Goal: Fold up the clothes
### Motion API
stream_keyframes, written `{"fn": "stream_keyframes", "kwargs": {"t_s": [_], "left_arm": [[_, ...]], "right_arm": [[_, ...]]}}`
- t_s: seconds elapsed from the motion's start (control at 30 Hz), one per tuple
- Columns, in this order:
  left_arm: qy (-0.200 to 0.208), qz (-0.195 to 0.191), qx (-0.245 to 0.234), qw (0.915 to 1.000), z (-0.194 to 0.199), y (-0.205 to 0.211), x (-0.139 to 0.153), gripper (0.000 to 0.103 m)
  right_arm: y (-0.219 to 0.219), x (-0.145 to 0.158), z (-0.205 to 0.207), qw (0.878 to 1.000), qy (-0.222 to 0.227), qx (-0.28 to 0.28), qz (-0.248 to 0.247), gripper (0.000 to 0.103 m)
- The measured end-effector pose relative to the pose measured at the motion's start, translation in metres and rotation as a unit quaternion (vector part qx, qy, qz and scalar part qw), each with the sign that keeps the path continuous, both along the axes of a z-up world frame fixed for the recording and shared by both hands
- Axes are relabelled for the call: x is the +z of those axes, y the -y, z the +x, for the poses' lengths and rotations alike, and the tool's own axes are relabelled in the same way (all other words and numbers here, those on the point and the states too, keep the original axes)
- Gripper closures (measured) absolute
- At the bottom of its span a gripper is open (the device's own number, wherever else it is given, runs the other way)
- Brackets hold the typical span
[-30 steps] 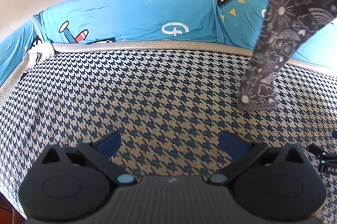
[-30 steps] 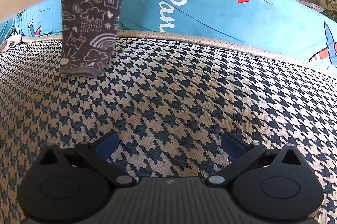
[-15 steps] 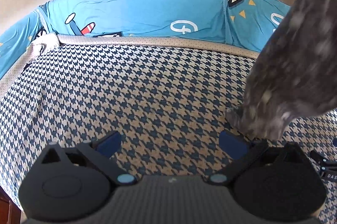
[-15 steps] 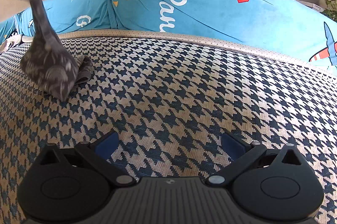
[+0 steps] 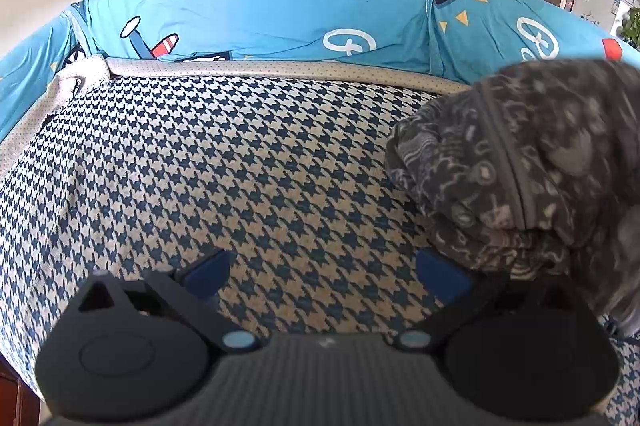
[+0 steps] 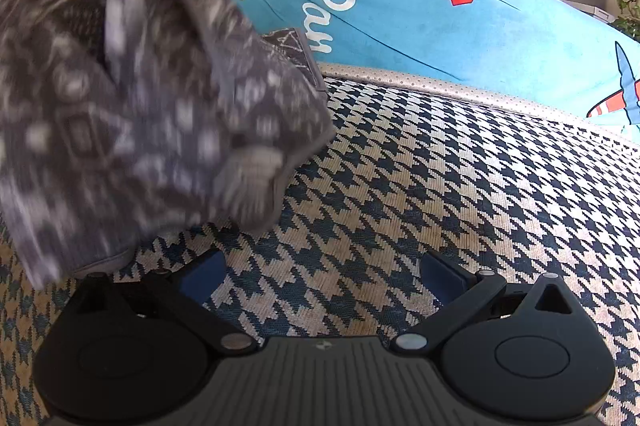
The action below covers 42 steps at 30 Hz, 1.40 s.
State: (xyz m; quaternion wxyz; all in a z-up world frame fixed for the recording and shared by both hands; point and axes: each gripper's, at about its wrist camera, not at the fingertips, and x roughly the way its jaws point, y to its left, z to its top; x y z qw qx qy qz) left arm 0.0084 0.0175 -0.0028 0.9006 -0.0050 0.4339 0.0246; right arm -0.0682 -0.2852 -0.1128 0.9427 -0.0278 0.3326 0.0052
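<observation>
Garment (image 5: 520, 161), grey with white doodle print, sits bunched between my two grippers: it lies to the right of my left gripper (image 5: 324, 274) and to the left of my right gripper (image 6: 320, 276), so each would have to turn inward to reach it. Both pairs of jaws stand wide open with nothing between them, only the houndstooth cover (image 5: 224, 161) showing in the gaps. Through the left camera the heap crowds just over my right finger (image 5: 442, 276); through the right camera it looms above my left finger (image 6: 202, 274), blurred, so I cannot tell whether it rests fully on the cover or is partly in the air. No long axis is readable: it is a crumpled mass with one hem or cuff (image 6: 252, 181) hanging toward the cover. Neither gripper looks clearly nearer. I judge the folding has not begun, and the next move calls for finding two edges or corners to spread it flat. Along the far edge a pale dotted border (image 5: 280, 67) runs below a blue printed sheet (image 5: 260, 9), well clear of the heap. Nothing else lies on the cover, so only the garment's own tangle is in the way.
</observation>
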Motion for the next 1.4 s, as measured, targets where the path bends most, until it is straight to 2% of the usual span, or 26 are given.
{"fn": "stream_keyframes", "kwargs": {"t_s": [0.47, 0.73, 1.4], "left_arm": [[0.002, -0.004, -0.006, 1.0, -0.003, 0.007, 0.004, 0.0], [-0.001, 0.014, -0.017, 0.9998, -0.008, 0.021, -0.003, 0.0], [-0.026, 0.026, -0.05, 0.9981, -0.011, 0.049, -0.028, 0.0]], "right_arm": [[0.0, -0.002, -0.003, 1.0, 0.0, 0.0, 0.0, 0.0], [0.0, -0.002, -0.002, 1.0, 0.0, 0.0, 0.0, 0.0], [0.0, -0.002, -0.002, 1.0, 0.001, 0.0, 0.0, 0.0]]}}
